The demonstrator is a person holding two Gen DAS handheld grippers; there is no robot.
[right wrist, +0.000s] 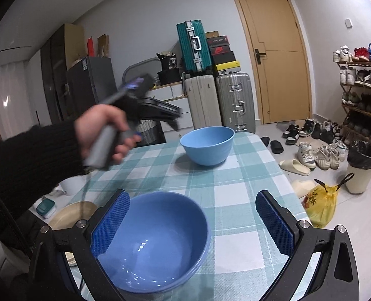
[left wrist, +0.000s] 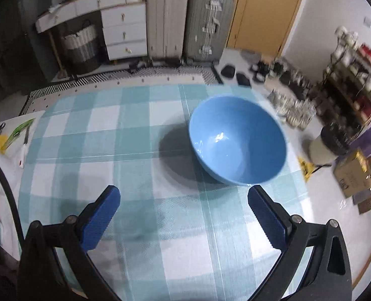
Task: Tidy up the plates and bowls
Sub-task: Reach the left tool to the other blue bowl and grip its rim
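A light blue bowl [left wrist: 238,140] stands upright and empty on the checked tablecloth [left wrist: 135,170], just ahead and right of my left gripper [left wrist: 183,195], which is open and holds nothing. The right wrist view shows that same far bowl [right wrist: 206,145] near the table's far end, with a hand holding the left gripper [right wrist: 175,119] in the air to its left, blurred. A second blue bowl [right wrist: 155,245] sits close under my open right gripper [right wrist: 193,198]. Its left finger [right wrist: 110,225] overlaps this bowl's left rim, and the right finger stands clear of it. A second rim seems to show beneath this bowl.
Suitcases [right wrist: 220,102] and a door [right wrist: 273,57] stand behind the table. Shoes [right wrist: 318,150], a shoe rack [right wrist: 363,87], a bin [right wrist: 361,170] and a yellow bag [right wrist: 321,205] fill the floor to the right. A beige round dish [right wrist: 70,215] lies low on the left.
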